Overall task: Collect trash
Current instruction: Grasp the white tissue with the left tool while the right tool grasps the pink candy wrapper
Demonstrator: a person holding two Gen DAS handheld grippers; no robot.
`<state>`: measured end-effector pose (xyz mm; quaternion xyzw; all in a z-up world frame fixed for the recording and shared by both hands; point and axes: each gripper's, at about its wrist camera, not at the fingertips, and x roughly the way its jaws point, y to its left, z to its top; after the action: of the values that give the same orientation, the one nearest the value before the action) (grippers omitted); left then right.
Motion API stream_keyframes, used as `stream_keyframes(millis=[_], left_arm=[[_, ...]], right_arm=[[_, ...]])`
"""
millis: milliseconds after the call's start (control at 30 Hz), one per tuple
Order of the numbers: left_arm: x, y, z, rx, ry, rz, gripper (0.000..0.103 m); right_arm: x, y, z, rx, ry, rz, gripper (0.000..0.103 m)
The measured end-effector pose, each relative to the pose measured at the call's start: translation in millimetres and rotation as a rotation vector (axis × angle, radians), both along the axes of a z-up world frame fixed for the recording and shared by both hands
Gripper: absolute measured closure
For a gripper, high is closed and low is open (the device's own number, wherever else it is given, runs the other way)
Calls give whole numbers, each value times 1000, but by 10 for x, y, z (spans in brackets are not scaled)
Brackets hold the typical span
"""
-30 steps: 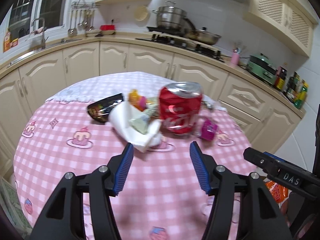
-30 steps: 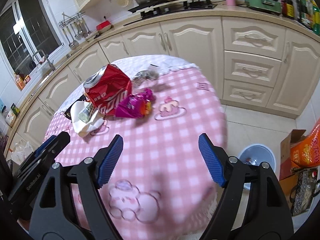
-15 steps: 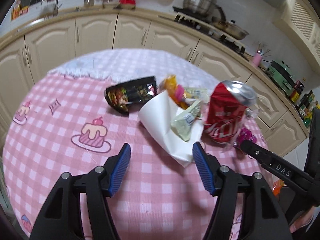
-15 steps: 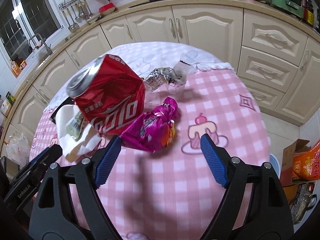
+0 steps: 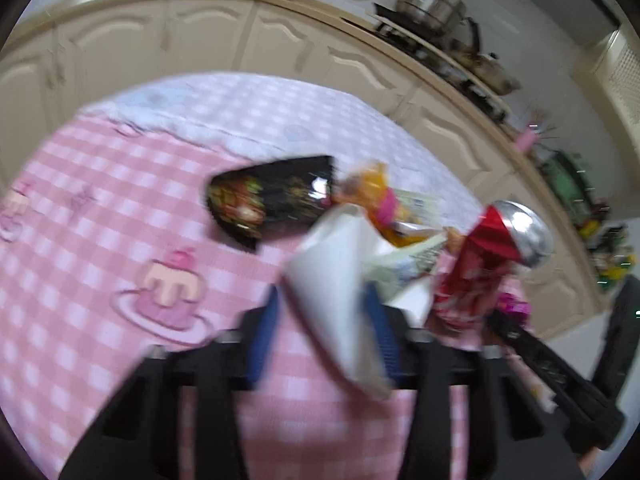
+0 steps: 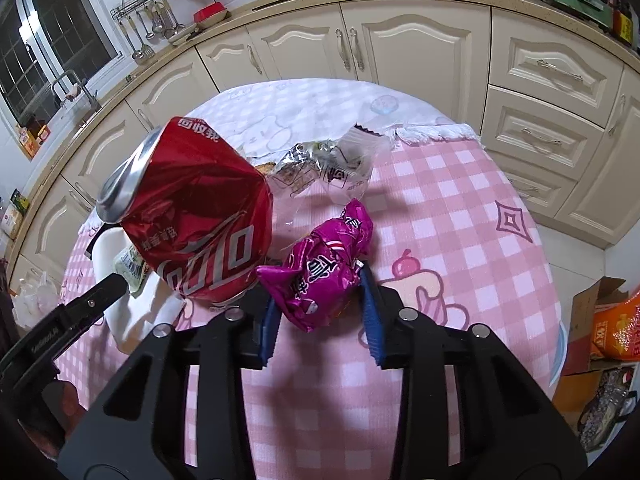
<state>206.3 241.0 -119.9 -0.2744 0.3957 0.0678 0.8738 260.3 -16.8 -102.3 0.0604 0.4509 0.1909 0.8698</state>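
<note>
Trash lies on a round table with a pink checked cloth (image 6: 460, 208). My left gripper (image 5: 320, 332) stands around the white paper napkin (image 5: 340, 280), its jaws close on both sides; the view is blurred. Behind the napkin lie a black snack bag (image 5: 272, 200), an orange wrapper (image 5: 376, 196) and a dented red can (image 5: 480, 272). My right gripper (image 6: 320, 316) stands around the magenta snack wrapper (image 6: 324, 268), jaws close beside it. The red can (image 6: 200, 216) is to its left, a clear crumpled wrapper (image 6: 332, 164) behind it.
Cream kitchen cabinets (image 6: 400, 40) curve behind the table. Pots stand on the stove (image 5: 432, 4). On the floor at the right are a cardboard box (image 6: 592, 320) and an orange bag (image 6: 620, 328). The table edge (image 6: 556, 280) drops off at the right.
Both grippers moved forward and narrowed. The left one now brackets the white napkin; the right one now brackets the magenta wrapper.
</note>
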Motion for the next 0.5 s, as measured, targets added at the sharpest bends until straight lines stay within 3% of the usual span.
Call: stream_keyframes(millis=[167,500], left_arm=[[-21,23,-16,-26,-15,4,71],[-188,-168,169,125,-50,3,72]], right_arm=[[-38,-54,4,14,0,-4,69],[-201,-174,118,23,-20,-16,69]])
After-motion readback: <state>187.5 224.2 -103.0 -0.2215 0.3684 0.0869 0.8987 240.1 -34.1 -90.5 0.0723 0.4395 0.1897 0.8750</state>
